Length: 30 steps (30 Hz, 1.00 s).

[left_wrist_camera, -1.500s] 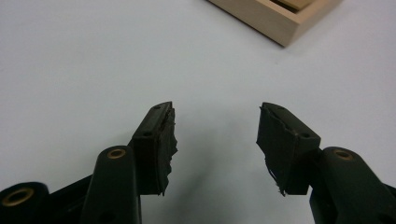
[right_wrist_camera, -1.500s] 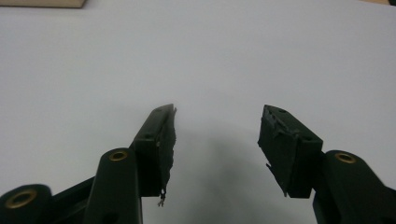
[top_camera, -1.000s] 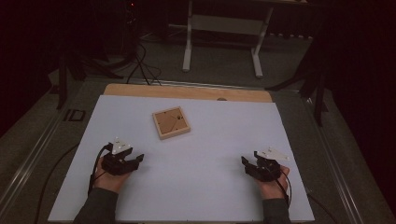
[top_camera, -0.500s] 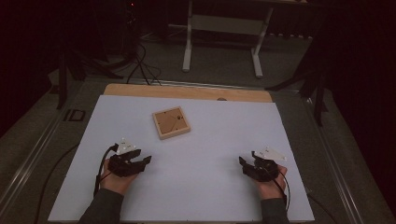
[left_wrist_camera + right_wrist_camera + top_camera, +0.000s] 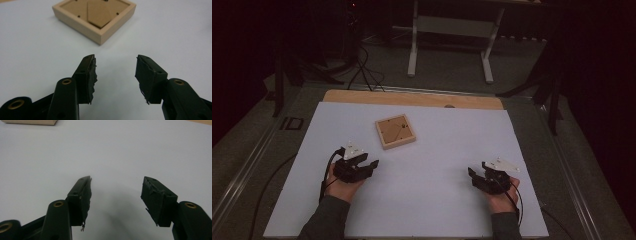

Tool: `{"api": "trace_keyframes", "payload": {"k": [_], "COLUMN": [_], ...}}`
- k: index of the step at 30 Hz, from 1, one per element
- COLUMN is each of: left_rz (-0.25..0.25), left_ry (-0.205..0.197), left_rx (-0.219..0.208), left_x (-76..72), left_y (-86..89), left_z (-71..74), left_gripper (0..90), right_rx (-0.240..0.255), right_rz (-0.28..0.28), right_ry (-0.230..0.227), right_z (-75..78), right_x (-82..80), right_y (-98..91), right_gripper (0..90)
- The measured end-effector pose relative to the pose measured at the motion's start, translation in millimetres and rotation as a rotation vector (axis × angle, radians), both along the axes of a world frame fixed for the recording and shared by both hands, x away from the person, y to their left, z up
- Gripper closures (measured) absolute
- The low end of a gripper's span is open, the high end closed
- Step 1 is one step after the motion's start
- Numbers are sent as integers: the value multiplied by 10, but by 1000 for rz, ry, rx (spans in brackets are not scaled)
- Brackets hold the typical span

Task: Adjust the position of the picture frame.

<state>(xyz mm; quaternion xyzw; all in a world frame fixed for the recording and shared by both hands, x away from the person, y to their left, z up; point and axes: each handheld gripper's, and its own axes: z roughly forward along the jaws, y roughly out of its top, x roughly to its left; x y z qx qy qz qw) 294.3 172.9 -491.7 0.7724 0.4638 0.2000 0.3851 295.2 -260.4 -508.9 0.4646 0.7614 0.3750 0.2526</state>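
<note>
A shallow square wooden tray (image 5: pixel 398 144) lies on the white sheet, left of centre and towards the far side. A flat brown piece (image 5: pixel 98 13) lies inside the tray (image 5: pixel 82 26). My left gripper (image 5: pixel 369 165) rests in a hand at the near left, pointing towards the tray and a short way from it. Its jaws (image 5: pixel 115 60) are open; they have just been closing a little, with nothing between them. My right gripper (image 5: pixel 473 175) is held at the near right, open and empty (image 5: pixel 117 180). The tray's corner (image 5: pixel 30 122) shows far off in the right gripper view.
The white sheet (image 5: pixel 437 150) covers the table, with a strip of wooden board (image 5: pixel 412 98) along its far edge. Beyond the table stand a white metal frame (image 5: pixel 452 30) and cables (image 5: pixel 362 65) on the dark floor.
The left hand has moved right and a little forward, nearer the tray. The right hand has kept still.
</note>
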Motion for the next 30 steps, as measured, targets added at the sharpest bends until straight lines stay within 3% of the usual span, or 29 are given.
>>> {"api": "trace_keyframes", "payload": {"k": [12, 21, 30], "left_rz": [2, 44, 31], "left_ry": [-21, -10, -29], "left_rx": [16, 38, 42], "left_x": [194, 415, 522], "left_y": [-153, -171, -218], "left_z": [68, 42, 48], "left_gripper": [508, 502, 505], "right_rx": [4, 5, 6], "right_rz": [-1, -5, -7], "right_ry": [-1, -4, -2], "right_z": [5, 5, 4], "right_x": [1, -6, -11], "right_y": [-24, -29, -38], "right_gripper": [404, 404, 403]}}
